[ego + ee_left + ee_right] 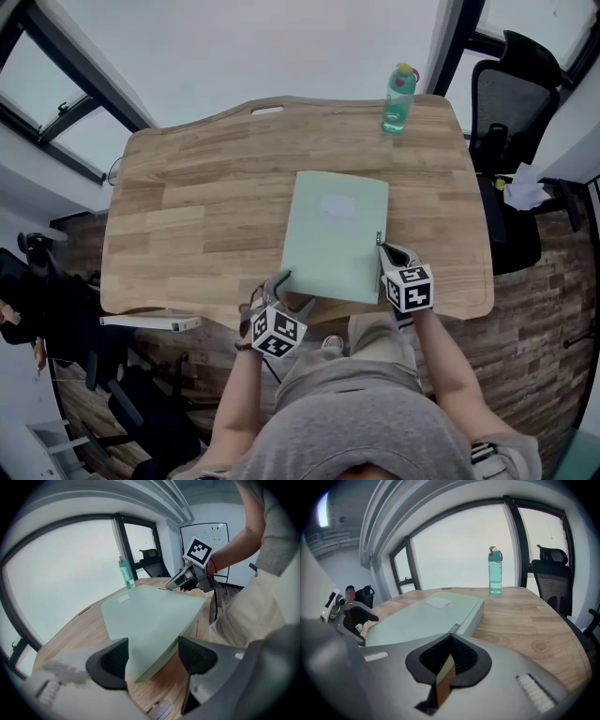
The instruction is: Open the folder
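Left tongs (152,654) spread round the folder (336,234) corner; right tongs (450,638) pinch its edge. Hold the corner down, lift slowly.

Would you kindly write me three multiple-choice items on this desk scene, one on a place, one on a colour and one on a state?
1. Where does the water bottle stand?
A. on a shelf
B. at the far right corner of the table
C. in a sink

2. What colour is the folder?
A. red
B. black
C. pale green

3. How does the left gripper stand?
A. open, with the folder's corner between its jaws
B. shut on the bottle
C. shut and empty

Answers:
1 B: the head view shows the bottle upright on the wood by the far right corner.
2 C: all three views show a pale green cover.
3 A: the left gripper view shows the jaws apart on either side of the folder's near corner.
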Demonstrator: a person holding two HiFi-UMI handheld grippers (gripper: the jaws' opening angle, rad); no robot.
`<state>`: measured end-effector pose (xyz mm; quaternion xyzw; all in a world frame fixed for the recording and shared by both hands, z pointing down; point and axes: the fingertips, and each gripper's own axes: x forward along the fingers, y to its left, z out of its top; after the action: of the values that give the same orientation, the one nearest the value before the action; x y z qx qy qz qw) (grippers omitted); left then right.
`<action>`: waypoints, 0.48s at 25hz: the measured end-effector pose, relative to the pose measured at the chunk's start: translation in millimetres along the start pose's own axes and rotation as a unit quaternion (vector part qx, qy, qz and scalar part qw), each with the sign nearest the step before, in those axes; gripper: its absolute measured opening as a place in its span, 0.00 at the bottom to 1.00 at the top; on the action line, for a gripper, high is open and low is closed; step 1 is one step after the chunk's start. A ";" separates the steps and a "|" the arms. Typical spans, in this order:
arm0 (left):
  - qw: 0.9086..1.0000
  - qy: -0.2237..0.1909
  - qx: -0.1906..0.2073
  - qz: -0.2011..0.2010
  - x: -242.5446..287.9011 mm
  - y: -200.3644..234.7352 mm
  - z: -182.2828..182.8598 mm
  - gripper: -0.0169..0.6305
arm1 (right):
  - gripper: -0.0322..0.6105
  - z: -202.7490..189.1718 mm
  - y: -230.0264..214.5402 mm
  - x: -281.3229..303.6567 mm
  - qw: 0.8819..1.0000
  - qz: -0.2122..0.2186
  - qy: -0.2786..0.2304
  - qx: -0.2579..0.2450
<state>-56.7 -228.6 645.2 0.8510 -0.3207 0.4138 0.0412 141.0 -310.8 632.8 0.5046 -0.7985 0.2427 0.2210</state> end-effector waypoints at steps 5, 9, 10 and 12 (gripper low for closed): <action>1.000 -0.020 -0.017 -0.002 -6.6 -4.0 4.7 0.44 | 0.05 0.2 0.6 -0.3 1.000 0.001 -0.001 0.002; 0.999 -0.028 -0.027 0.005 -9.5 -6.4 6.2 0.40 | 0.05 0.5 0.2 -0.4 1.000 0.008 -0.001 0.013; 0.999 -0.029 -0.027 0.006 -10.0 -6.8 6.9 0.39 | 0.05 0.6 -0.3 -0.5 1.000 0.010 -0.002 0.016; 0.999 -0.029 -0.026 0.007 -10.9 -7.5 8.1 0.37 | 0.05 0.9 -1.2 -1.1 1.000 0.013 -0.006 0.025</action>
<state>-51.7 -219.8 633.5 0.8593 -0.3380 0.3805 0.0510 142.3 -311.1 631.7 0.5011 -0.7998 0.2623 0.2009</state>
